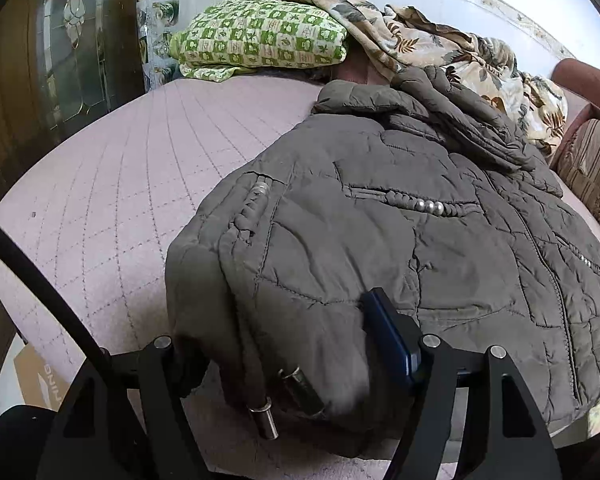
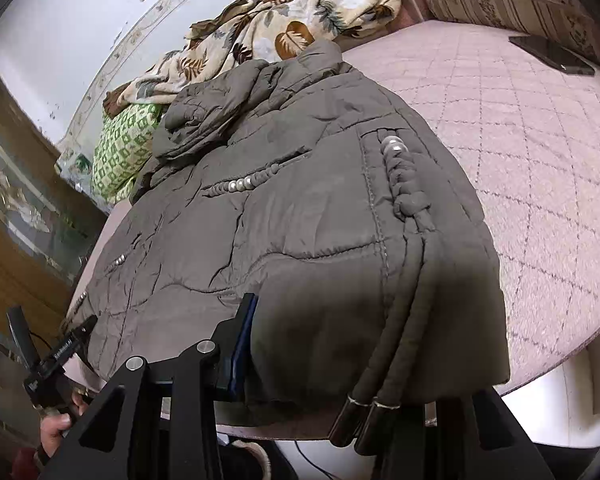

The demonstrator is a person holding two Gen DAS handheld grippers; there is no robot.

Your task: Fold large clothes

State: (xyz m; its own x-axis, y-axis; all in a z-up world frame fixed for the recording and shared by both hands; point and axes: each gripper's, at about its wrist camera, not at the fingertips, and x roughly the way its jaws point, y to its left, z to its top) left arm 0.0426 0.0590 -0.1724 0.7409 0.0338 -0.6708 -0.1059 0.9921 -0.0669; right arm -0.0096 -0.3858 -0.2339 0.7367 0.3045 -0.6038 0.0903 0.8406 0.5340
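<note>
A grey-brown quilted puffer jacket (image 1: 400,240) with pearl trim lies on a pink quilted bed (image 1: 112,184); it also shows in the right wrist view (image 2: 300,216). My left gripper (image 1: 284,344) is at the jacket's near left hem corner, with its jaws closed on a thick fold of the fabric; its blue-padded right finger (image 1: 392,340) shows and the left finger is hidden under the cloth. My right gripper (image 2: 340,344) holds the near right hem corner the same way; one blue-padded finger (image 2: 242,344) shows. Drawstring cords with metal tips (image 2: 364,420) hang off the hem.
A green patterned pillow (image 1: 260,40) and a floral blanket (image 1: 440,52) lie at the bed's far end. A dark phone (image 2: 552,54) lies on the bed to the right. A striped sofa (image 1: 596,168) stands beside the bed. A wooden cabinet (image 1: 40,60) is on the left.
</note>
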